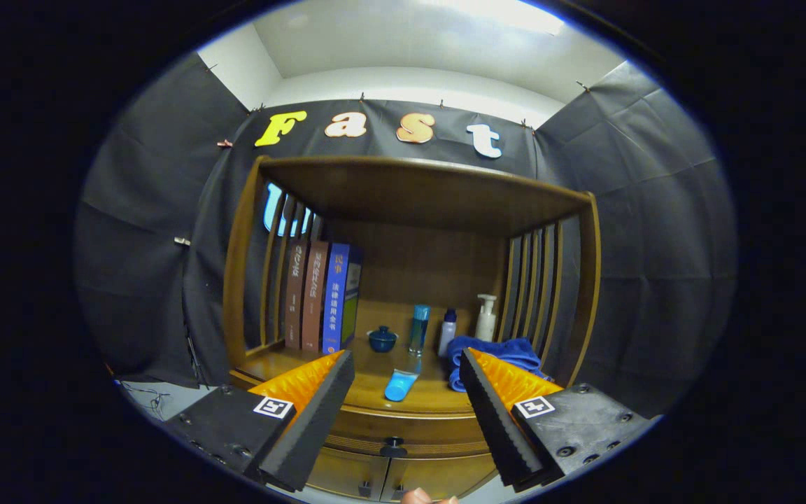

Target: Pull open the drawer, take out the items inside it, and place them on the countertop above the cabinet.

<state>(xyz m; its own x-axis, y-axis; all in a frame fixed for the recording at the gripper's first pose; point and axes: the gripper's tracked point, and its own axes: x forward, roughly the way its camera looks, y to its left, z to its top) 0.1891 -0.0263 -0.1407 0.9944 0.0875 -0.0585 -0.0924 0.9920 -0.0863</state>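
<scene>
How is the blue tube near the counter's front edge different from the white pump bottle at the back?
The blue tube lies flat on the countertop; the white pump bottle stands upright. The tube is bright blue, the pump bottle white with a pump head. The tube sits beyond the open claw, the bottle farther back beside the blue towel. Both rest on the countertop.

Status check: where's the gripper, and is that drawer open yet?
Gripper open, holding nothing, facing the cabinet. Drawer shut, knob below and between the fingers, untouched. Blue tube and blue towel lie on the countertop.
</scene>
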